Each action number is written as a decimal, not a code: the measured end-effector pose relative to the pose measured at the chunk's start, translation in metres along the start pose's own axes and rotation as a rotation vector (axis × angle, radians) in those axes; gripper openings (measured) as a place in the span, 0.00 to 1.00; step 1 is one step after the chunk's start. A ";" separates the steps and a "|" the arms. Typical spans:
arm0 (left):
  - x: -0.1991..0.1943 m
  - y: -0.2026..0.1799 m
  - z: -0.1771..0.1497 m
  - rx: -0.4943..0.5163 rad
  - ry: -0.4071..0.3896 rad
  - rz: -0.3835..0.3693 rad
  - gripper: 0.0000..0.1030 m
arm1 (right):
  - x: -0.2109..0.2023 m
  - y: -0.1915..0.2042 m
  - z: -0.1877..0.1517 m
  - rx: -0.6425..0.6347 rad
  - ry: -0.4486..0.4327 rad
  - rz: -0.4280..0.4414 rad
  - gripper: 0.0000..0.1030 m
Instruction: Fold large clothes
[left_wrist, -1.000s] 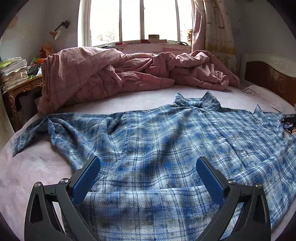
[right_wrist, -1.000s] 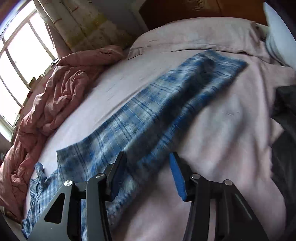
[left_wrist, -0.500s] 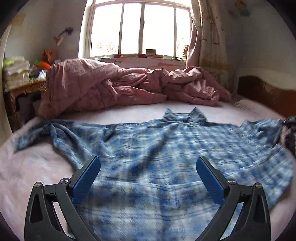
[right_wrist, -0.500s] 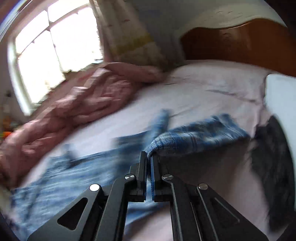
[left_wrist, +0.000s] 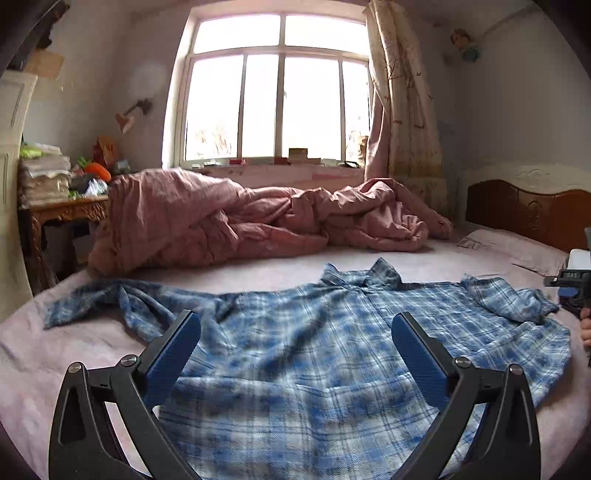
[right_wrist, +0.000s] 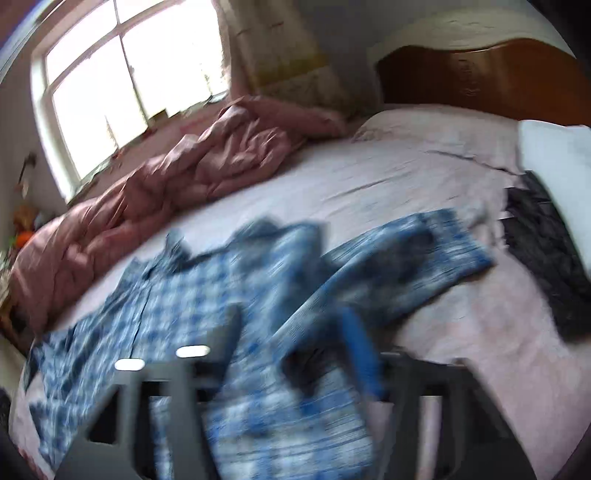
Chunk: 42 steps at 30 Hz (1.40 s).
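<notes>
Shirt: blue plaid shirt (left_wrist: 295, 354) lies spread on the pink bed sheet (left_wrist: 74, 354), collar toward the rumpled pink quilt (left_wrist: 229, 218).
Left gripper (left_wrist: 295, 343): jaws wide apart, empty.
Right gripper (right_wrist: 291, 332): jaws just opening (view blurred), gripping nothing; folded sleeve (right_wrist: 406, 266) beyond.
</notes>
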<state>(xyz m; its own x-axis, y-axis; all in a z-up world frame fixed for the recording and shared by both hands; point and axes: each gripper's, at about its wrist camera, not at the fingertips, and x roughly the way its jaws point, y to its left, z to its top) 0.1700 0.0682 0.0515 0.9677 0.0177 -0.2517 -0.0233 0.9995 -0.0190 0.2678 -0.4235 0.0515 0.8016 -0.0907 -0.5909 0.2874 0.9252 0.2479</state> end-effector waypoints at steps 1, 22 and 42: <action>0.000 0.000 0.000 0.009 -0.008 0.005 0.99 | 0.003 -0.006 0.003 0.011 0.005 -0.018 0.68; 0.020 -0.014 -0.008 0.063 -0.040 0.083 0.99 | 0.107 -0.133 0.028 0.314 0.114 -0.175 0.06; -0.001 0.005 0.003 0.008 -0.094 0.108 0.99 | -0.030 0.104 -0.013 -0.191 -0.061 0.300 0.06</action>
<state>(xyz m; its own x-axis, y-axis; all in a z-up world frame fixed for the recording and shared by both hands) 0.1700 0.0731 0.0547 0.9788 0.1268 -0.1606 -0.1267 0.9919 0.0106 0.2668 -0.3202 0.0846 0.8669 0.1785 -0.4653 -0.0638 0.9657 0.2516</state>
